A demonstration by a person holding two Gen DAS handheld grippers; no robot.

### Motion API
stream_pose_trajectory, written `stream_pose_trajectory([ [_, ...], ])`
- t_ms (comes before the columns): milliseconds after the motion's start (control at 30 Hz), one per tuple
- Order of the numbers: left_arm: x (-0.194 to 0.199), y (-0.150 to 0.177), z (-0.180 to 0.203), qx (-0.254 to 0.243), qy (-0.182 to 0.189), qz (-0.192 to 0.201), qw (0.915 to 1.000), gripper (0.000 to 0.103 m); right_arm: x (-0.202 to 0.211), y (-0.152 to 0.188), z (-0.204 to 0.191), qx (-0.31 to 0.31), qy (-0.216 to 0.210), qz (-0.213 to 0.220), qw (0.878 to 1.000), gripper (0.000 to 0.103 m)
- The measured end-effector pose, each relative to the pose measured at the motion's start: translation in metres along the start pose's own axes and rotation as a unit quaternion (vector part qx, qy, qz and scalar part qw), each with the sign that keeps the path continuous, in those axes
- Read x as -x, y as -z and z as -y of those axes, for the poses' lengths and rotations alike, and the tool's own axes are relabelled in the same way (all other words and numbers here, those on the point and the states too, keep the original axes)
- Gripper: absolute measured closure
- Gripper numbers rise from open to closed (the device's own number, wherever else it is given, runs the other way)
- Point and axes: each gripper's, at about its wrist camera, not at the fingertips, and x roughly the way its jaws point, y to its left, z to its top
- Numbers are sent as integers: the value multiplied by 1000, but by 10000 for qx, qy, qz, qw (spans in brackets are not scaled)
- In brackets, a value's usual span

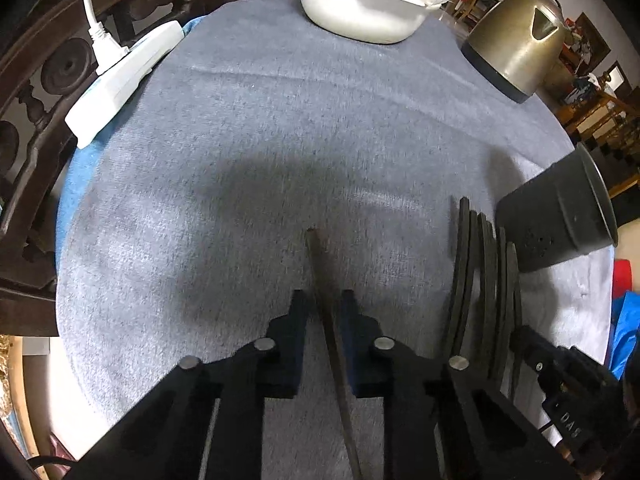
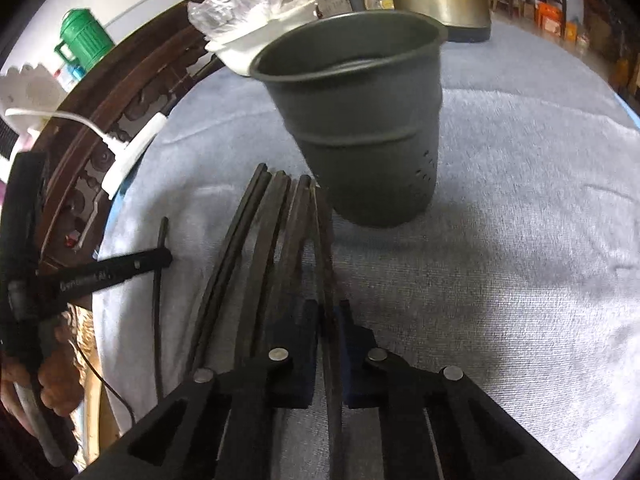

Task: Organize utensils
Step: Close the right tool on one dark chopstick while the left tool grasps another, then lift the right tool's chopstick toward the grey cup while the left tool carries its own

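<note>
Both grippers clamped one chopstick each: left gripper point(image 1: 323, 312) on a lone chopstick point(image 1: 316, 264), right gripper point(image 2: 329, 320) on the pile's outermost stick point(image 2: 322, 232). Shafts ran straight ahead; holder cup point(image 2: 360, 120) stood just beyond the right's tips, nearer that hand.

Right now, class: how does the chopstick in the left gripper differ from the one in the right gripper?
The left gripper holds a chopstick lying alone on bare cloth. The right gripper holds a chopstick at the edge of the chopstick row, its tip beside the grey cup. Both are dark, slim and clamped.
</note>
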Motion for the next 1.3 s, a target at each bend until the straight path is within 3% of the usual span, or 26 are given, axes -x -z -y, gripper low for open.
stream_pose_trajectory([
  [400, 21, 4, 7, -238, 417, 192, 9987, 97, 21, 16, 26, -437, 60, -240, 9987, 95],
  [600, 16, 3, 6, -230, 214, 73, 9995, 97, 18, 9, 28, -512, 211, -448, 9975, 92],
  [667, 16, 2, 3, -200, 148, 46, 9997, 92, 15, 7, 26, -491, 243, -508, 9972, 91],
  [733, 16, 3, 3, -165, 133, 37, 9998, 78, 13, 3, 23, -415, 300, -563, 9971, 91],
  [867, 10, -1, 8, -260, 108, 105, 9995, 77, 11, -1, 23, -309, 192, -453, 9983, 92],
  [900, 9, -3, 10, -304, 145, 109, 9994, 82, 11, -2, 25, -303, 165, -449, 9984, 93],
  [933, 8, -4, 12, -334, 221, 89, 9992, 98, 12, -2, 28, -317, 125, -434, 9985, 95],
  [1100, 19, -2, 11, -325, 353, 156, 9987, 98, 30, 3, 36, -289, -7, -193, 9994, 96],
  [1300, 85, 6, 35, -744, 654, 781, 9920, 98, 81, 11, 45, -287, -266, 414, 9984, 96],
])
